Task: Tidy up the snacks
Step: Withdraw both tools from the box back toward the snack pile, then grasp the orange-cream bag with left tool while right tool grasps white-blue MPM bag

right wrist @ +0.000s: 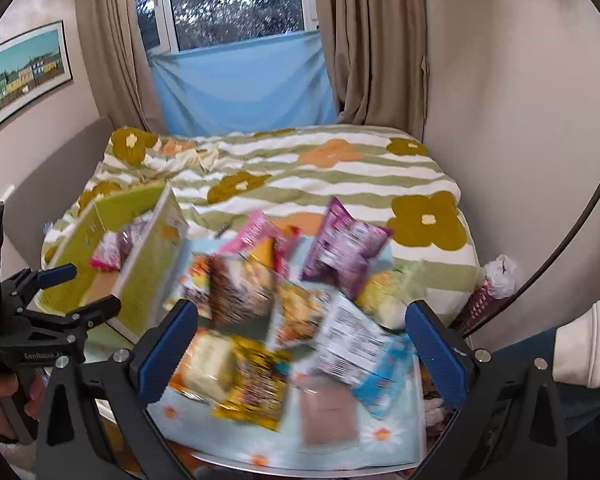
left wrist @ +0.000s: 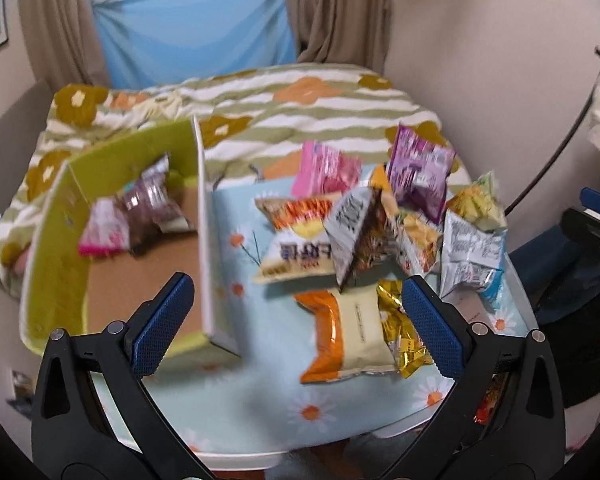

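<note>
- Left wrist view: my left gripper (left wrist: pixel 296 318) hangs wide open over the desk (left wrist: pixel 260 412), nothing between its blue pads.
- A pale blue cloth with daisies covers the desk, and the snack packets (left wrist: pixel 364 224) lie heaped on its far right part, blurred.
- Nearest my left gripper sits an orange-and-cream packet (left wrist: pixel 348 332) with a gold foil packet (left wrist: pixel 400 332) touching its right side.
- On the left stands a green cardboard box (left wrist: pixel 60 240), open on top, with a pink packet (left wrist: pixel 104 232) and a brownish one (left wrist: pixel 152 208) already inside.
- Right wrist view: my right gripper (right wrist: pixel 302 350) is spread open too, empty, above the same pile; a purple packet (right wrist: pixel 346 248) tilts at the back.
- Behind the desk is a bed (right wrist: pixel 300 176) with a green-striped, flowered cover.
- Beyond that, beige curtains (right wrist: pixel 376 40) frame a window (right wrist: pixel 236 0), its lower part covered by a blue sheet (right wrist: pixel 244 88).
- A framed picture (right wrist: pixel 24 76) hangs on the left wall.
</note>
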{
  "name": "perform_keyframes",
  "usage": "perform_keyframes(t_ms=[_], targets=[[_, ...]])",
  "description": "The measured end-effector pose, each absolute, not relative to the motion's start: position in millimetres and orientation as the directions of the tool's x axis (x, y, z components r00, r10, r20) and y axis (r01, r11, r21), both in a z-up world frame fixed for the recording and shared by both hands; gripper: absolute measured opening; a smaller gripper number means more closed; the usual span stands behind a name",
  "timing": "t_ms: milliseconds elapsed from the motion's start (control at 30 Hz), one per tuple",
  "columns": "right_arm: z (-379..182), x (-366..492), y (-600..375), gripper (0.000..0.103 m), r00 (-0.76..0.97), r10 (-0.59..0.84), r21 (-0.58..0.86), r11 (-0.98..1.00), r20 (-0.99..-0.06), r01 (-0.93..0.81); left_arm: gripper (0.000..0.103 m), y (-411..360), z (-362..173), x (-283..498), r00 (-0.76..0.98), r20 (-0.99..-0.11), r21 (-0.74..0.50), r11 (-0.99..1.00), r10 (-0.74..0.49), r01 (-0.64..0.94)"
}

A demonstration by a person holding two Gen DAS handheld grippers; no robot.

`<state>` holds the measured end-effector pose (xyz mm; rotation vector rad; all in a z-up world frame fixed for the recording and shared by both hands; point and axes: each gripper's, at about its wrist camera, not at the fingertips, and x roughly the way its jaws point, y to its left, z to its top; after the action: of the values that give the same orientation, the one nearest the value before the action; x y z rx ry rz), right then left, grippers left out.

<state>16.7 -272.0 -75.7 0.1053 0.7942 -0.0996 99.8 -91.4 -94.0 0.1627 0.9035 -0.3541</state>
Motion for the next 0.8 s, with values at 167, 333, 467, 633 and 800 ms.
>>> perform_keyframes(t_ms=[167, 333, 467, 633, 800], targets=[[-116.6, 18.5, -309.7, 0.103, 0.657, 0.002, 0.037, 0.998, -0.754, 0.04, 0.103, -109.1, -138.0, 95.2, 0.546, -0.82, -0.001, 0.954, -0.172, 0.299], [-157.2, 28.3, -327.9, 0.103, 0.622, 0.051, 0.022, 0.998, -0.781, -0.053, 0.103, -117.2, -177.9, 97.4, 0.525, -0.843, 0.015, 0.97, -0.119, 0.244], [-180.3, 35.4, -334.2, 0.103, 0.605, 0.085, 0.035, 0.995, -0.792, -0.093, 0.103, -121.0, -197.9, 100.8, 0.511, -0.854, 0.022, 0.976, -0.094, 0.215], [-196.8, 39.3, -330.6, 0.103, 0.593, 0.097, 0.014, 0.99, -0.8, -0.143, 0.103, -122.4, -215.1, 102.0, 0.49, -0.868, 0.026, 0.978, -0.08, 0.206], [-206.5, 45.4, -330.9, 0.103, 0.577, 0.124, 0.032, 0.985, -0.807, -0.167, 0.098, -123.1, -218.3, 101.4, 0.493, -0.866, 0.018, 0.978, -0.088, 0.206]])
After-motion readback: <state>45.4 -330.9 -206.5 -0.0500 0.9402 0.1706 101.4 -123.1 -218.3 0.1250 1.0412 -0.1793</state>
